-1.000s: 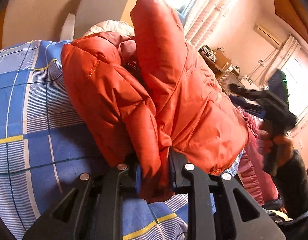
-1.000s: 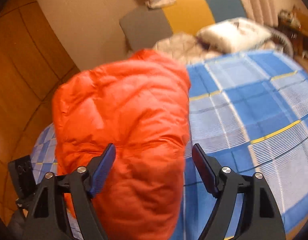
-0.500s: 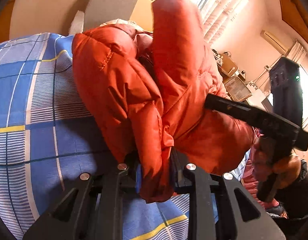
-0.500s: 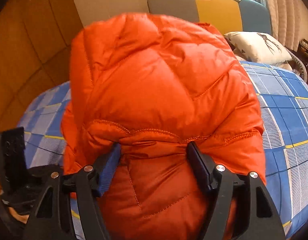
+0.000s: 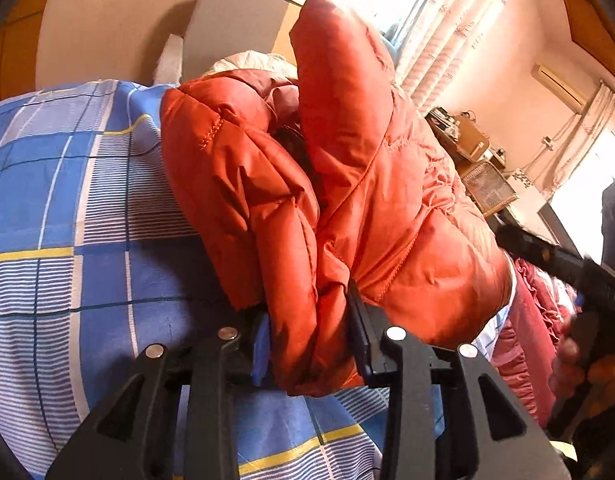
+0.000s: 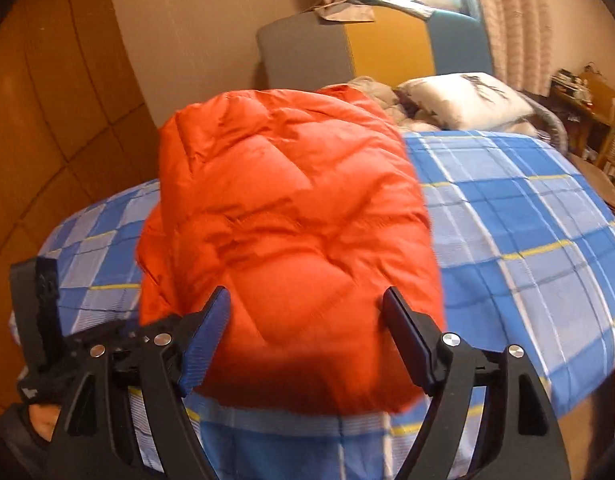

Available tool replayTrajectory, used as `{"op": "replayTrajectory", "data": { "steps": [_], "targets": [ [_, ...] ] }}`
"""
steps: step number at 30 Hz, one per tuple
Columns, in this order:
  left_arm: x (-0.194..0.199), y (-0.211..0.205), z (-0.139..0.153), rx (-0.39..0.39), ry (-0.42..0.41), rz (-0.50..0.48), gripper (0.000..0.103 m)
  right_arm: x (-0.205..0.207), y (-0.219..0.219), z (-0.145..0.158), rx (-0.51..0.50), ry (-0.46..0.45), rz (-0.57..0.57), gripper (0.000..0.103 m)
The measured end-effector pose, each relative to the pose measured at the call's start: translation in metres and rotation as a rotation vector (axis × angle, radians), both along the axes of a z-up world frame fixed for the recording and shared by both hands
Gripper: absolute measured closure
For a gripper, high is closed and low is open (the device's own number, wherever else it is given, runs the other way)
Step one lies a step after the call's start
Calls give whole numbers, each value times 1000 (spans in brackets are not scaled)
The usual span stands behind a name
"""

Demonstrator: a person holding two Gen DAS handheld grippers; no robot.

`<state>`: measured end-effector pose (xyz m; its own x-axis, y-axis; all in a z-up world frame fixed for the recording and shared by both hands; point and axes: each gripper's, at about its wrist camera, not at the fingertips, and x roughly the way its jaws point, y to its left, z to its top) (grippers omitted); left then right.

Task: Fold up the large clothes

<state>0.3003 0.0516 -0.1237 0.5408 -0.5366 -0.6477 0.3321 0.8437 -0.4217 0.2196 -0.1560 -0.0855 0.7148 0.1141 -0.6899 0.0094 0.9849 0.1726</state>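
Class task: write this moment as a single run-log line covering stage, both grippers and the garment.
stage: folding | left gripper: jaws opening, orange puffer jacket fold between them | right gripper: open, off jacket | surface: blue plaid bedspread

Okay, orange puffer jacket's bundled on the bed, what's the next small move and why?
Probably finish opening the left gripper and draw it back. Its jaws have just been opening, yet a fold of the orange jacket sits between them, while the right gripper is open, holding nothing.
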Motion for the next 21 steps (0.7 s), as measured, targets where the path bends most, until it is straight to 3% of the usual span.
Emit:
{"op": "replayTrajectory", "data": {
  "steps": [5,7,9,16,21],
  "targets": [
    [-13,-3,6,63,-32,64,61,-21,-8,-2,-31,-15,-45,25],
    [-16,-5,8,99,-45,97,54,-30,-6,-2,-48,-24,-52,25],
    [-18,-6,11,116,-49,128,49,-37,-5,-2,-55,-32,-53,20],
    [-54,-12,31,204,-112,245,30,-61,5,1,-94,-50,-59,15],
    [-81,-16,44,230,-147,274,24,-79,12,7,-118,-73,-64,13]
  ]
}}
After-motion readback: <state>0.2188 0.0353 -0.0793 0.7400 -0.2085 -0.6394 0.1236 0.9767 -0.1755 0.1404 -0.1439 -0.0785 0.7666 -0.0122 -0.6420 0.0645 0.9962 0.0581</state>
